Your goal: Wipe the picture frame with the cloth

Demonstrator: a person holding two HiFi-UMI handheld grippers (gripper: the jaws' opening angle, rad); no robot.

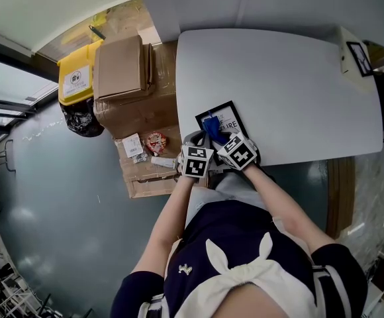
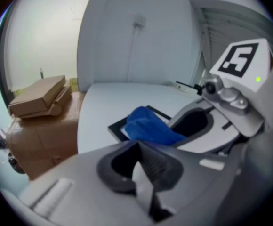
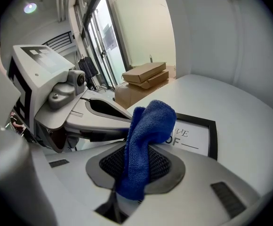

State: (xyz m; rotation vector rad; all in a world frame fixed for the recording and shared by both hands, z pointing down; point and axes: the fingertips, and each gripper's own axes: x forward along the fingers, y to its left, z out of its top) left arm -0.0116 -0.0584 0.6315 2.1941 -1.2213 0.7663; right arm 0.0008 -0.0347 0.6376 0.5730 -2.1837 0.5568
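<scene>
the right tongs (image 3: 135,171) are clamped on one bunched end of the blue cloth (image 3: 150,121). the rest flops over the picture frame (image 3: 212,135), which lies flat near the near edge of the white surface (image 1: 285,91). the left tongs (image 2: 143,166) are closed on nothing, just beside the right pair. the cloth looks light and limp, so a pinch on the bunch suits it. the frame seems thin, stiff and light, likely to skate on that smooth top. i'd steady it by its black border, not the front. beside the surface the top cardboard boxes (image 1: 120,68) are closed, contents unknown. small packets (image 1: 153,142) lie on a lower carton.
</scene>
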